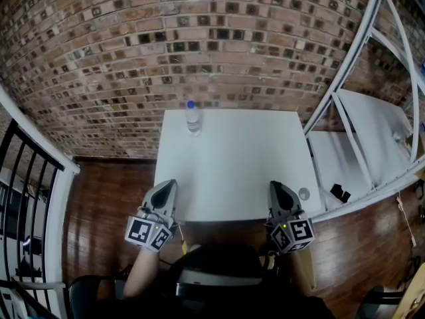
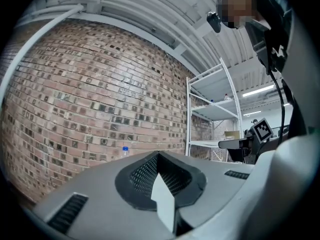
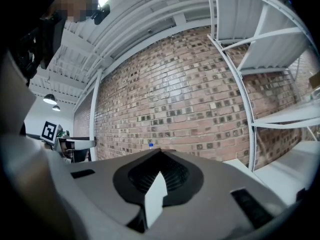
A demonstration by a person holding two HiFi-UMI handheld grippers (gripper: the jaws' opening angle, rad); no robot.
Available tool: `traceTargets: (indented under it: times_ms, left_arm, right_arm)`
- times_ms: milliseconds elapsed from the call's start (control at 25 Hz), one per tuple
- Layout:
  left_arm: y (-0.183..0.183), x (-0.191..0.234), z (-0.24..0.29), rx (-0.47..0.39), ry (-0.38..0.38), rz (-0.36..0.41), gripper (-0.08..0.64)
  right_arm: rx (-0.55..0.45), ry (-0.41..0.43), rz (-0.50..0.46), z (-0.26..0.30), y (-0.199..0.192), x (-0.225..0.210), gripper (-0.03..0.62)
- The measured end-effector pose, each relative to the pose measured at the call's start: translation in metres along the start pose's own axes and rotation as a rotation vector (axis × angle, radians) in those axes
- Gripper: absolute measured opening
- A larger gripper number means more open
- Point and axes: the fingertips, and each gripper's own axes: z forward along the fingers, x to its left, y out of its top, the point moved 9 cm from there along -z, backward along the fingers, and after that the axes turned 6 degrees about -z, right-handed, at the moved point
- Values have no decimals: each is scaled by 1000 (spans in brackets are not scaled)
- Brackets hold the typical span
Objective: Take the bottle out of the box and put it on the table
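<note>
**Head view: bottle upright on the table, both grippers closed and empty**

In the head view we see a white table (image 1: 232, 171) set against a brick wall (image 1: 166, 45). The bottle (image 1: 192, 117) stands upright at the far edge of the table, left of the middle and close to the wall. It is clear and has a blue cap.

We find the left gripper (image 1: 165, 190) over the near edge of the table on the left side. The right gripper (image 1: 279, 190) is over the near edge on the right side. Both point toward the wall, and both are well apart from the bottle. Each carries a marker cube at its rear end, nearest the person: the left marker cube (image 1: 147, 232) and the right marker cube (image 1: 292, 234).

In the left gripper view we read the two jaws as pressed together into a single tip, with nothing between them. The blue cap of the bottle shows beyond the gripper body, to the left of the tip, against the brick. The right gripper appears at the right of this view.

In the right gripper view we read the same condition: jaws pressed together, nothing between them. The bottle cap shows just above the tip, slightly to its left.

A white shelving rack (image 1: 358, 131) stands to the right of the table. A wooden floor (image 1: 106, 198) lies to the left of the table, and a dark railing (image 1: 26, 171) stands at the left edge of the head view.
</note>
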Motion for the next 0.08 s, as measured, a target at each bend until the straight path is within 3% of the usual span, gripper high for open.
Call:
traceTargets:
  times_ms: [80]
  left_arm:
    - [-1, 1, -1, -3, 2, -7, -8]
  right_arm:
    - [0, -4, 1, 1, 1, 0, 2]
